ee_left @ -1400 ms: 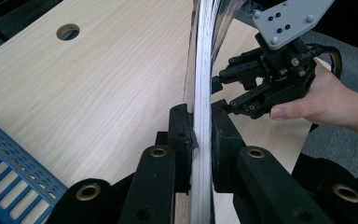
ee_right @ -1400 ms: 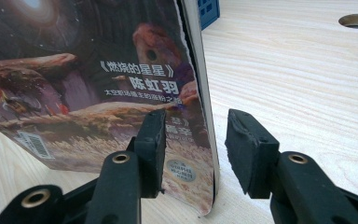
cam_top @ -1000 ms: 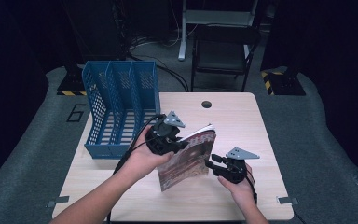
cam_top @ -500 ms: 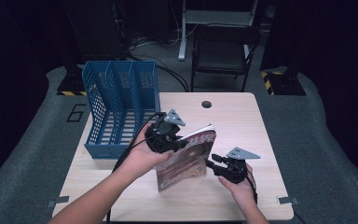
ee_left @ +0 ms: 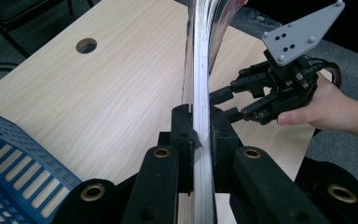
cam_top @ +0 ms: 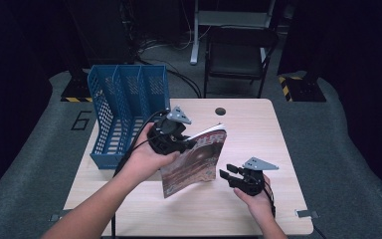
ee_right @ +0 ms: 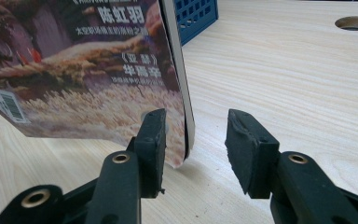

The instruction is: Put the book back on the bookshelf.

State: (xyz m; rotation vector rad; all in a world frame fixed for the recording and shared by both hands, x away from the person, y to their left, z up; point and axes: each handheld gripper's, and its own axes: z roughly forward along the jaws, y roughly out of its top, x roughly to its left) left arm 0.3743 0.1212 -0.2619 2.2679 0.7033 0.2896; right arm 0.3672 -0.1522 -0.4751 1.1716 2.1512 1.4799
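Magazine (cam_top: 194, 159), frame centre, upright: left hand-held gripper (cam_top: 186, 144) pinches its edge. Right hand-held gripper (cam_top: 227, 174), lower right, spread, not gripping. Steady the spine before filing into blue file rack (cam_top: 124, 114).

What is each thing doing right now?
Magazine: lifted, tilted, clamped at its edge.
Left gripper: shut on the magazine.
Right gripper: open, jaws apart, near the magazine's corner.
File rack: upright on the table, slots look empty.
Chair: standing beyond the table.
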